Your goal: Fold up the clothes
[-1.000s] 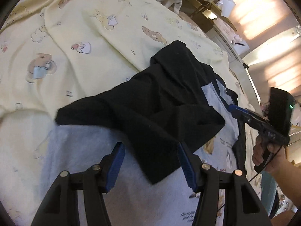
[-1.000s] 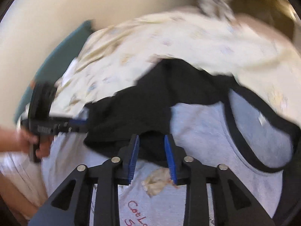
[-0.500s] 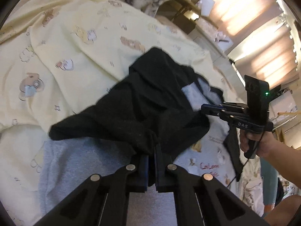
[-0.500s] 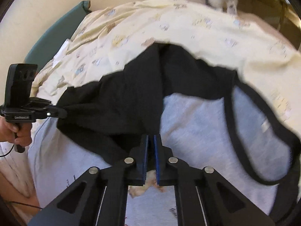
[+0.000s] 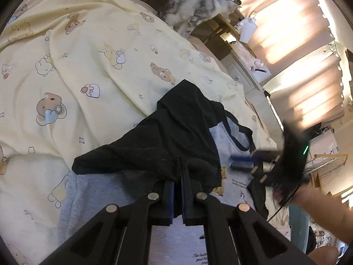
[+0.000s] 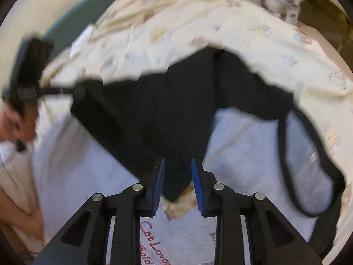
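A grey T-shirt (image 5: 114, 187) with black sleeves and black neck trim lies on the bed; it also shows in the right wrist view (image 6: 253, 150). Its black sleeve (image 5: 176, 137) is folded over the grey body. My left gripper (image 5: 178, 176) is shut on the sleeve's bunched edge. My right gripper (image 6: 177, 176) is open, its blue pads on either side of the sleeve's pointed corner (image 6: 174, 190). The right gripper shows blurred in the left wrist view (image 5: 240, 162); the left gripper shows at the sleeve's far end in the right wrist view (image 6: 77, 90).
A yellow bedsheet (image 5: 88, 55) with bear prints covers the bed. A grey tabby cat (image 5: 194, 6) stands at the bed's far edge by a cluttered shelf (image 5: 242, 44). A teal headboard cushion (image 6: 77, 19) sits at the far left in the right wrist view.
My right gripper has opened and let go of the sleeve corner. My left gripper closed on the sleeve a second ago and still holds it.
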`<action>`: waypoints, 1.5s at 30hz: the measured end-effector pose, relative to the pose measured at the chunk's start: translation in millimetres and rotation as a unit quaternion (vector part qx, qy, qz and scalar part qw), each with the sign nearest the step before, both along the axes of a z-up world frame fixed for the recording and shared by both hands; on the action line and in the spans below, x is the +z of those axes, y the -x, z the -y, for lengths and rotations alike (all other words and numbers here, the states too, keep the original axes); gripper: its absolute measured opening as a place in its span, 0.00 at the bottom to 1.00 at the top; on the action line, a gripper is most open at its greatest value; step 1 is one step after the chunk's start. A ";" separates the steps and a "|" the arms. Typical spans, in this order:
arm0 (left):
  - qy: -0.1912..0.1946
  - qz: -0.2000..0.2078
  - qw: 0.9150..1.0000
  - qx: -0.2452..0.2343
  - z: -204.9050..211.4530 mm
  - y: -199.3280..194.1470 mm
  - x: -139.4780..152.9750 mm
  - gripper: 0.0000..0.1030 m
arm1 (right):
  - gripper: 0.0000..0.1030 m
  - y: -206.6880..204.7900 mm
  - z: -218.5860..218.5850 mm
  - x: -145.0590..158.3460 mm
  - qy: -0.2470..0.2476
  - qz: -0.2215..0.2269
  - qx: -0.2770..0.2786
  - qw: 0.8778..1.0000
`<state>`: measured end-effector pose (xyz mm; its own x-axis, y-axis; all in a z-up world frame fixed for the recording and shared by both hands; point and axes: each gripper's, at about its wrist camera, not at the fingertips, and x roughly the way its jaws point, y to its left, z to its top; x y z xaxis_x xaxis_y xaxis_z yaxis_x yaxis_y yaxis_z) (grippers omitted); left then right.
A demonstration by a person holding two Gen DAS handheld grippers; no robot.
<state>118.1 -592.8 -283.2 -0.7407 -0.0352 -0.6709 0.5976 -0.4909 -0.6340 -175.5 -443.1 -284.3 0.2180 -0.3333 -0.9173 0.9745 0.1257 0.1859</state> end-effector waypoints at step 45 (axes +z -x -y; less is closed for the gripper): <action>0.004 -0.063 0.996 0.059 14.3 -33.7 15.3 0.02 | 0.04 0.5 166.9 158.6 0.137 -0.149 0.049 0.978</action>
<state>151.8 -607.1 -267.9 -0.8092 -0.1326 -0.5724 0.5678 -0.4272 -0.7036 -175.9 -610.1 -125.7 -0.0033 -0.5660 -0.8244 0.9612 0.2256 -0.1587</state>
